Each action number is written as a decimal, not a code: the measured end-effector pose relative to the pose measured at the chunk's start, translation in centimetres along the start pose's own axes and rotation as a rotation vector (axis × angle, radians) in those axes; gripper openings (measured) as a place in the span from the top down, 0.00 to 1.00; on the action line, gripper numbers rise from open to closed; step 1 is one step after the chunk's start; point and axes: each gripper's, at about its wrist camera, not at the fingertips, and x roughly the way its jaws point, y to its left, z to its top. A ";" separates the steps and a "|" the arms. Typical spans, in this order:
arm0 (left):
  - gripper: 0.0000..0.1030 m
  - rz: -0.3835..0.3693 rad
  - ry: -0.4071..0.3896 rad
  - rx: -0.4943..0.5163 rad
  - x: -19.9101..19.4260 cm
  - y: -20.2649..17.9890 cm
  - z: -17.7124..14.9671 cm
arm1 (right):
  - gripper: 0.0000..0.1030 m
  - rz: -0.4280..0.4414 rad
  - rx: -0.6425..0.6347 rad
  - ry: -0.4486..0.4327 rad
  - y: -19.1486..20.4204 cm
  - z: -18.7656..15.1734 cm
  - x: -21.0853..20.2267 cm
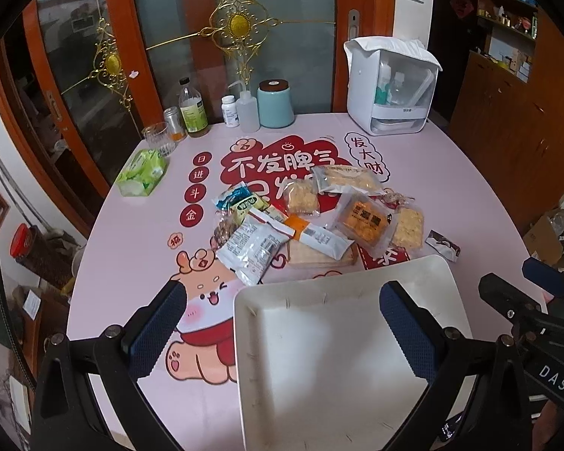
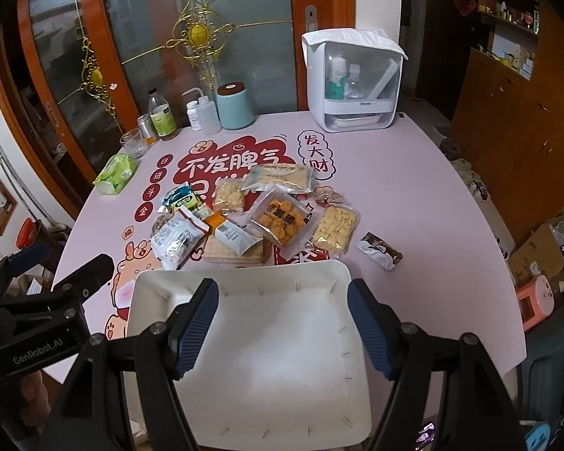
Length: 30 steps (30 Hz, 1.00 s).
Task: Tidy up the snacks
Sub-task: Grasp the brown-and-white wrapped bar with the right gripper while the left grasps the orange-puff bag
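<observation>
A heap of packaged snacks lies at the middle of a pink table printed with red cartoon lettering, clear-wrapped crackers and an orange-labelled biscuit pack on top, a white nutrition-label pouch at the heap's left edge. One small dark-and-white wrapper sits apart, just right of the heap. A white square tray, nothing in it, rests directly in front of the heap, at the table's near edge. The right gripper hangs over the tray with its blue-padded fingers spread wide; the left gripper, likewise spread, straddles the tray's left rim. Behind the heap stand a white storage box, a pale blue canister, bottles and a drinking glass; a green tissue pack lies behind and left of the heap.
</observation>
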 end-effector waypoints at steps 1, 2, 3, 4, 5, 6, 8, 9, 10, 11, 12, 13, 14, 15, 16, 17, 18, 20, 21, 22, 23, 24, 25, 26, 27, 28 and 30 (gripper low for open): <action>0.01 -0.006 0.001 0.005 0.3 0.2 0.3 | 0.30 -0.004 0.002 0.001 0.1 0.1 0.1; 0.01 -0.011 0.002 0.007 0.5 0.3 0.4 | 0.30 -0.009 0.004 0.002 0.2 0.1 0.2; 0.01 -0.017 0.004 0.010 0.8 0.5 0.6 | 0.30 -0.015 0.005 0.004 0.3 0.1 0.3; 0.01 -0.023 0.005 0.014 1.0 0.6 0.7 | 0.30 -0.025 0.008 0.005 0.4 0.3 0.4; 0.01 -0.028 0.006 0.016 1.2 0.6 0.8 | 0.30 -0.032 0.010 0.005 0.5 0.3 0.4; 0.01 -0.035 0.008 0.019 1.4 0.7 1.0 | 0.30 -0.040 0.011 0.003 0.6 0.4 0.4; 0.01 -0.051 0.012 0.022 2.0 1.0 1.3 | 0.30 -0.060 0.010 -0.003 0.7 0.4 0.4; 0.01 -0.060 0.016 0.023 2.3 1.1 1.5 | 0.30 -0.075 0.009 -0.005 0.7 0.5 0.4; 0.01 -0.074 0.018 0.025 2.7 1.2 1.8 | 0.30 -0.091 0.009 -0.007 0.7 0.6 0.5; 0.01 -0.082 0.018 0.026 3.0 1.3 2.0 | 0.30 -0.106 0.009 -0.009 0.6 0.7 0.5; 0.01 -0.087 0.019 0.028 3.2 1.3 2.1 | 0.30 -0.123 0.008 -0.010 0.5 0.8 0.5; 0.01 -0.094 0.018 0.031 3.5 1.3 2.4 | 0.30 -0.138 0.006 -0.012 0.3 0.9 0.4; 0.01 -0.099 0.015 0.034 3.8 1.3 2.7 | 0.30 -0.146 0.005 -0.013 0.2 1.0 0.3; 0.01 -0.101 0.014 0.035 3.9 1.3 2.9 | 0.30 -0.157 0.001 -0.016 -0.1 1.2 0.3; 0.01 -0.106 0.012 0.038 4.2 1.1 3.2 | 0.30 -0.162 -0.003 -0.019 -0.3 1.3 0.2; 0.01 -0.111 0.010 0.040 4.4 1.1 3.3 | 0.30 -0.165 -0.009 -0.018 -0.5 1.5 0.2; 0.01 -0.119 0.012 0.041 4.7 0.9 3.6 | 0.30 -0.170 -0.014 -0.014 -0.9 1.9 0.3; 0.01 -0.135 0.019 0.044 5.3 0.5 4.2 | 0.30 -0.162 -0.026 -0.004 -1.8 2.5 0.7; 0.01 -0.140 0.023 0.044 5.5 0.3 4.5 | 0.30 -0.160 -0.034 0.001 -2.1 2.7 0.9; 0.01 -0.144 0.029 0.046 6.0 0.0 4.8 | 0.30 -0.158 -0.045 0.004 -2.6 3.0 1.2; 0.01 -0.144 0.034 0.048 6.3 -0.3 5.1 | 0.30 -0.158 -0.058 0.005 -3.3 3.3 1.7; 0.01 -0.141 0.040 0.051 6.7 -0.5 5.4 | 0.30 -0.160 -0.071 0.009 -4.1 3.8 2.4; 0.01 -0.138 0.047 0.054 7.2 -1.0 5.8 | 0.30 -0.158 -0.077 0.017 -4.6 4.0 2.9; 0.01 -0.133 0.054 0.055 7.6 -1.2 6.0 | 0.30 -0.147 -0.086 0.028 -5.4 4.4 3.8; 0.01 -0.123 0.063 0.055 8.1 -1.6 6.4 | 0.30 -0.131 -0.093 0.040 -6.2 4.7 4.6; 0.01 -0.115 0.078 0.054 8.8 -2.1 6.8 | 0.30 -0.112 -0.100 0.059 -7.3 5.1 5.9; 0.01 -0.104 0.107 0.050 10.1 -2.9 7.5 | 0.30 -0.081 -0.116 0.093 -8.7 5.6 8.0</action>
